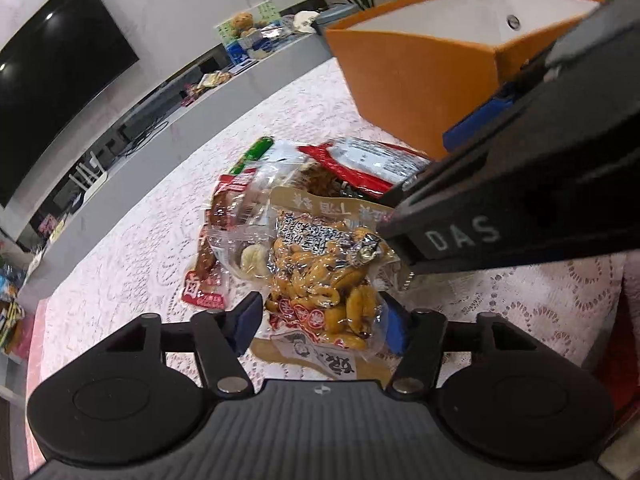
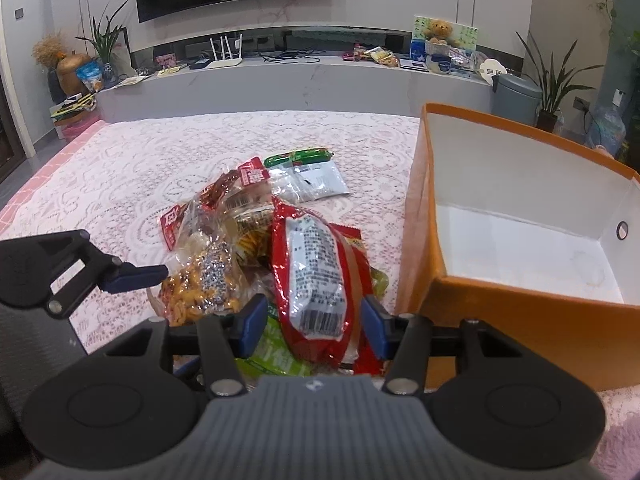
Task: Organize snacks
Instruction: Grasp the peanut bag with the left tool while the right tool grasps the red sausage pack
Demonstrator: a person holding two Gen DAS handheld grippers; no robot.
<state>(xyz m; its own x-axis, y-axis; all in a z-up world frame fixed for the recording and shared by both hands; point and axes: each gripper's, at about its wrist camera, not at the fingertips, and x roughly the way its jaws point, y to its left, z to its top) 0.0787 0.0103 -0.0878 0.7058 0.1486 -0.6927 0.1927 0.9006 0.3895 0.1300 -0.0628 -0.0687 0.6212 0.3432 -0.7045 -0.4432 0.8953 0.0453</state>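
Observation:
A heap of snack packets lies on the lace-covered table, left of a tall orange box [image 2: 520,320] with a white inside. My left gripper [image 1: 322,322] has its blue pads against both sides of a clear packet of yellow nuts [image 1: 320,280]. In the right wrist view one of its fingers [image 2: 136,274] reaches that packet [image 2: 192,284] from the left. My right gripper [image 2: 314,324] holds a red packet with a white label [image 2: 316,264] between its pads. One of its fingers [image 1: 480,216] crosses the left wrist view beside the box [image 1: 412,80].
A green sausage stick [image 2: 300,157], a pale sachet [image 2: 316,182] and red-labelled meat packets [image 2: 224,188] lie further back in the heap. A green packet [image 2: 276,356] sits under the red one. Beyond the pink tablecloth [image 2: 160,152] stand a cluttered low shelf, a TV and a grey bin [image 2: 516,92].

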